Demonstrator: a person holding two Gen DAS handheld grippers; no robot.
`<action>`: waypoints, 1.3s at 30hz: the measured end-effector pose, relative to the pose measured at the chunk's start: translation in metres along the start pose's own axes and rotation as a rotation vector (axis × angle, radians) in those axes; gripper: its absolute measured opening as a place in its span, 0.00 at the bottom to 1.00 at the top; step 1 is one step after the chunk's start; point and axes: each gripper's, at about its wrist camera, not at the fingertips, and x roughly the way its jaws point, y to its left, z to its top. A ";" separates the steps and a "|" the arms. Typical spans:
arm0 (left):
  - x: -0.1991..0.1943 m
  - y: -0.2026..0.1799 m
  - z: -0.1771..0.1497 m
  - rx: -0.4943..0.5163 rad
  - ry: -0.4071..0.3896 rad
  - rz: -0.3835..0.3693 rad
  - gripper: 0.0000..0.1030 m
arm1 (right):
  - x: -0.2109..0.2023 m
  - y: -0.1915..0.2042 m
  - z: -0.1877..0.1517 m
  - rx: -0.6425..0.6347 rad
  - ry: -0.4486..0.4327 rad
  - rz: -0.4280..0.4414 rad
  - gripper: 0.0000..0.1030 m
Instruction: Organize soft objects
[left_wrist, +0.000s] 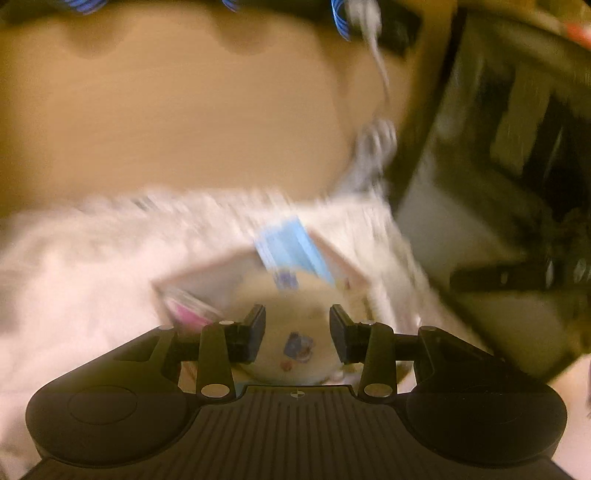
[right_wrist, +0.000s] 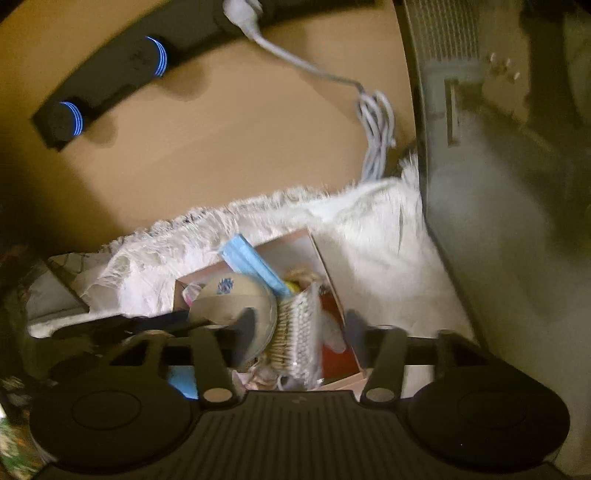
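Observation:
A pink open box (right_wrist: 321, 254) stands on a white shaggy rug (right_wrist: 369, 229). In it lie a blue pack of face masks (right_wrist: 251, 262), a woven white and tan piece (right_wrist: 295, 325) and something red. A beige cap (left_wrist: 295, 347) with a blue emblem fills the gap between the pads of my left gripper (left_wrist: 297, 328), which looks shut on it over the box's (left_wrist: 207, 269) left side. In the right wrist view the same cap (right_wrist: 232, 299) sits at the box's left edge. My right gripper (right_wrist: 301, 332) hangs open above the woven piece, with nothing held.
Beyond the rug is bare wooden floor (right_wrist: 221, 147). A black bar with blue-lit rings (right_wrist: 110, 85) lies at the far left and a coiled white cable (right_wrist: 376, 129) at the rug's far corner. A tall grey unit (right_wrist: 480, 184) stands close on the right. The left wrist view is blurred.

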 end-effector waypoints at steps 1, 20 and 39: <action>-0.017 -0.003 -0.006 -0.047 -0.054 0.039 0.41 | -0.003 -0.001 -0.005 -0.032 -0.010 0.013 0.58; -0.002 -0.077 -0.174 -0.225 -0.041 0.453 0.43 | 0.070 -0.007 -0.140 -0.421 0.071 0.034 0.77; 0.008 -0.091 -0.178 -0.188 -0.050 0.545 0.48 | 0.078 -0.028 -0.148 -0.415 -0.050 0.049 1.00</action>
